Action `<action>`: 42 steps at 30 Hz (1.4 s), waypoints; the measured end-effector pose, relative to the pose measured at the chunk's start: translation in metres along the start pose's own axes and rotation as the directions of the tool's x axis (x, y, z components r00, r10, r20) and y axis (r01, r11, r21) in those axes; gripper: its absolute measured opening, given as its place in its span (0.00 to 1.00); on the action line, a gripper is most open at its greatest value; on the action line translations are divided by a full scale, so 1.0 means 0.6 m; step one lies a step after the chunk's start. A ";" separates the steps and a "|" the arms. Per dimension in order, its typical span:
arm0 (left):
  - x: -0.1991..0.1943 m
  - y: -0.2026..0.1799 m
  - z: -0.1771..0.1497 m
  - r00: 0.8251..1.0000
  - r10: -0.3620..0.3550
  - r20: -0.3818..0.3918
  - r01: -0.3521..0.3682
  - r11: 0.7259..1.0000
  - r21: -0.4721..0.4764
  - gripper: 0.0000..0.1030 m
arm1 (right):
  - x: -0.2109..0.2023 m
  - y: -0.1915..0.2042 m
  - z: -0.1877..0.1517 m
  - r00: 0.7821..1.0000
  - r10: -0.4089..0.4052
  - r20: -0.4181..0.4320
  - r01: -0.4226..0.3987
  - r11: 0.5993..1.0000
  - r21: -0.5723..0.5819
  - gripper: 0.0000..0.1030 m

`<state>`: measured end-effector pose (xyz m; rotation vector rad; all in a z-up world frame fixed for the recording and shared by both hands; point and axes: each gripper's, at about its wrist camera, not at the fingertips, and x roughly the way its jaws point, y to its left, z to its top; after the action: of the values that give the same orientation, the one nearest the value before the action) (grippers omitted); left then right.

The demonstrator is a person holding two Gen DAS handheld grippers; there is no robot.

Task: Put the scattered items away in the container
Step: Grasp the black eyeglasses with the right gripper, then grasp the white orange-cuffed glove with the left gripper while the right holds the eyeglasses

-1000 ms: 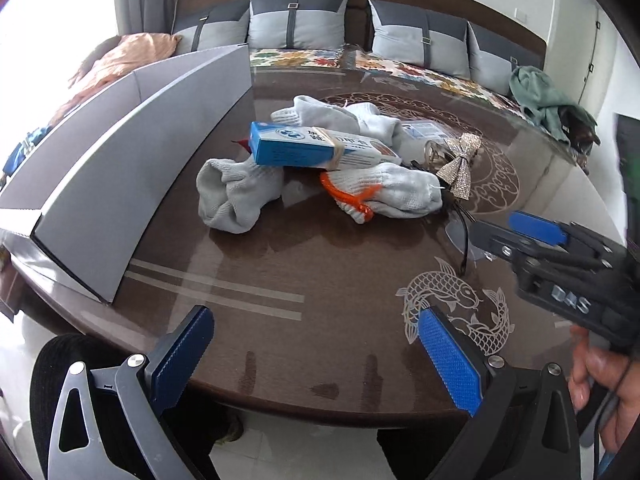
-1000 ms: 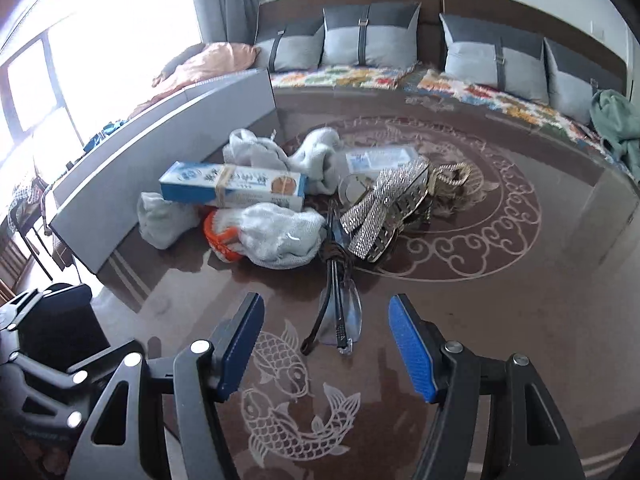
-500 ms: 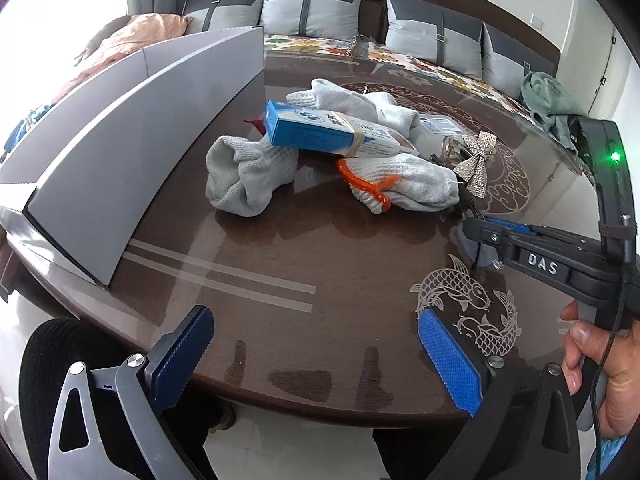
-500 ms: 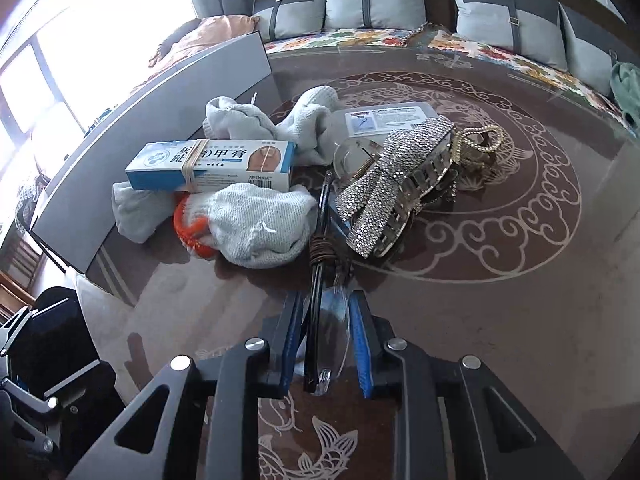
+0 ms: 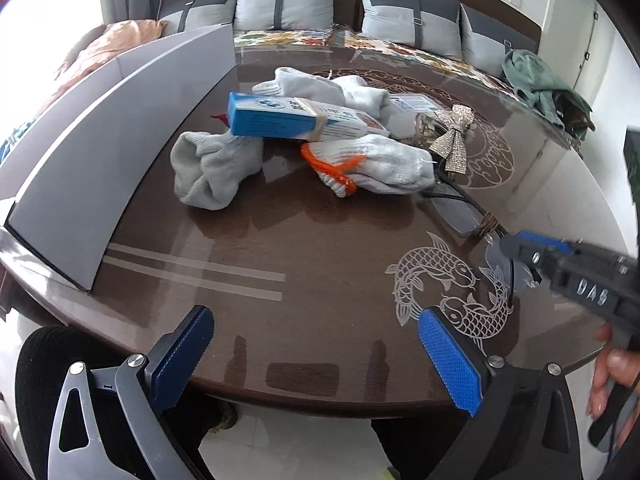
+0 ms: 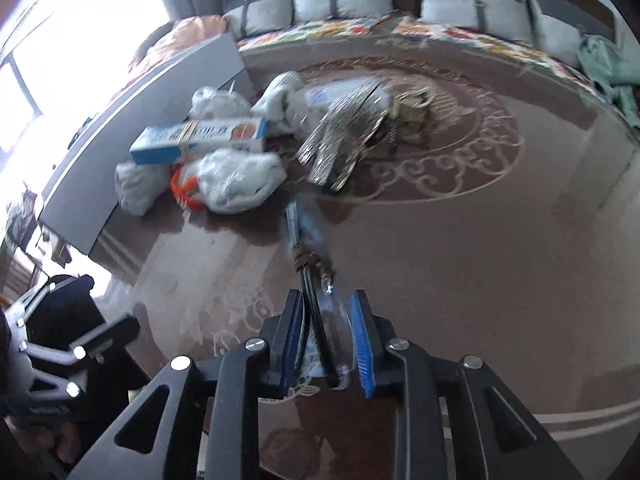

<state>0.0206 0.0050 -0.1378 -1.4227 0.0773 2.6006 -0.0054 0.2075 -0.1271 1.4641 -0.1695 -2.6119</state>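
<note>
A pair of folded glasses [image 6: 316, 280] with clear lenses and dark arms lies low over the brown table, between the blue pads of my right gripper [image 6: 326, 308]. Its jaws are opening, with the arms against the left pad and a lens against the right one. In the left wrist view the glasses [image 5: 456, 216] stretch from the right gripper [image 5: 516, 252] toward the pile. My left gripper [image 5: 316, 336] hangs open over the table's near edge, holding nothing. The grey container [image 5: 120, 128] stands along the left side of the table.
The pile holds a blue and white carton [image 5: 288, 120], a white glove with an orange cuff [image 5: 384, 164], grey-white socks [image 5: 212, 168] and a glittery bow [image 5: 454, 144]. A sofa with cushions [image 5: 288, 4] lies behind the table. A hand [image 5: 604, 376] holds the right gripper.
The right gripper went from wide open to closed around the glasses, then drew them back from the pile, its pads now a little wider apart. The left gripper has barely moved.
</note>
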 end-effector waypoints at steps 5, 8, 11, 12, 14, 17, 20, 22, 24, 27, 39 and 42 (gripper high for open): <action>-0.001 0.003 0.000 1.000 0.011 0.003 -0.011 1.000 -0.006 1.00 | -0.029 0.032 0.054 0.994 0.087 0.068 -0.083 0.995 -0.064 0.48; 0.002 0.009 0.001 1.000 0.012 0.000 -0.012 1.000 -0.023 1.00 | -0.009 0.075 0.094 0.977 0.202 0.068 -0.189 0.969 -0.158 0.48; 0.001 0.019 0.000 1.000 0.022 0.000 -0.022 0.999 -0.042 1.00 | 0.039 0.122 0.128 0.976 0.211 0.058 -0.185 0.937 -0.298 0.48; -0.001 0.024 0.000 1.000 0.024 0.004 -0.024 0.998 -0.052 1.00 | 0.059 0.133 0.135 0.981 0.188 0.043 -0.164 0.930 -0.330 0.48; -0.005 0.033 0.002 1.000 0.029 0.013 -0.027 0.997 -0.074 1.00 | 0.097 0.146 0.141 0.985 0.168 -0.034 -0.170 0.923 -0.345 0.48; -0.008 0.053 0.005 1.000 0.022 0.021 -0.019 0.992 -0.127 1.00 | 0.117 0.145 0.143 0.951 0.268 -0.155 -0.299 0.927 -0.226 0.50; -0.006 0.072 0.006 1.000 -0.010 0.020 0.014 0.982 -0.186 1.00 | 0.107 0.125 0.137 0.815 0.524 -0.249 -0.531 0.846 0.044 0.50; -0.002 0.078 0.005 1.000 -0.020 0.010 0.022 0.978 -0.206 1.00 | 0.080 0.111 0.129 0.802 0.557 -0.217 -0.550 0.829 0.098 0.50; 0.001 0.079 0.005 1.000 -0.020 0.003 0.020 0.978 -0.209 1.00 | 0.042 0.090 0.125 0.854 0.501 -0.142 -0.495 0.866 0.077 0.50; 0.006 0.073 0.013 1.000 -0.009 -0.014 0.006 0.978 -0.210 1.00 | -0.014 0.058 0.118 0.913 0.406 -0.025 -0.404 0.913 0.057 0.50; 0.099 0.031 0.137 0.990 0.016 -0.138 -0.075 0.899 -0.431 1.00 | -0.055 -0.071 0.022 0.973 0.219 0.075 -0.228 0.962 0.149 0.50; 0.133 0.017 0.141 0.981 0.032 -0.193 -0.110 0.905 -0.412 1.00 | -0.050 -0.065 0.015 0.974 0.213 0.072 -0.222 0.963 0.151 0.50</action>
<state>-0.0934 0.0160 -0.1594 -1.8254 -0.4462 2.6451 -0.0003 0.2517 -0.1037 1.3335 -0.5249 -2.5090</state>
